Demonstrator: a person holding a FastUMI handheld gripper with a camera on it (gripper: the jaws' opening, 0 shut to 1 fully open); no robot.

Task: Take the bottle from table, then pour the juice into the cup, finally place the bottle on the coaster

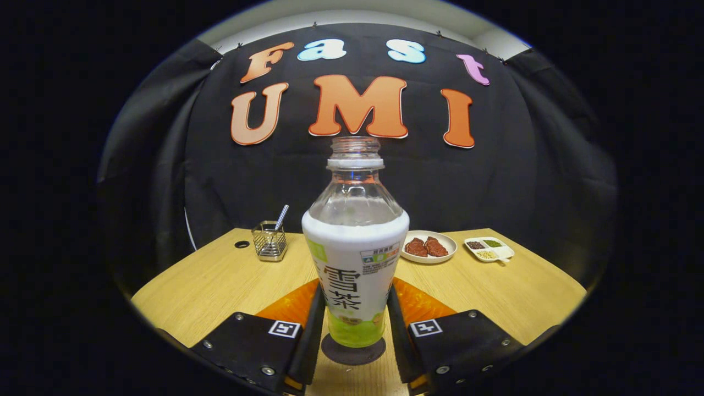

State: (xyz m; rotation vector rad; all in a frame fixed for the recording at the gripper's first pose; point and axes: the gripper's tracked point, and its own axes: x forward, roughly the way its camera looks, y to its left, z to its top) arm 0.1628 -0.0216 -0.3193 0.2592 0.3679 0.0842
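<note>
Two black fingers of the gripper (pixel 355 330) flank the uncapped plastic bottle (pixel 355 258), one on each side of its labelled lower body. They sit tight against the label, and the left one seems to press on it, but at the right side I cannot tell whether the pad truly bears on the bottle or has just come off it. So whether the grip is on or released is not clear.

The bottle stands upright, its long axis vertical and its open neck pointing straight up, squarely between the fingers. Its base rests on, or hangs just above, the dark round coaster (pixel 352 352) lying on the wooden table (pixel 220 286) directly below; the bottom edge appears to meet the disc. No cup is in sight.

Judging by this, the task looks to be at its last step, the placing. What the coming move depends on is that the bottle is centred over the coaster and plumb: the fingers should part sideways and draw back without dragging it.

Well beyond, a wire utensil holder (pixel 269 240) stands to the left; a plate of red pieces (pixel 428 247) and a divided dish (pixel 489 248) lie to the right.
</note>
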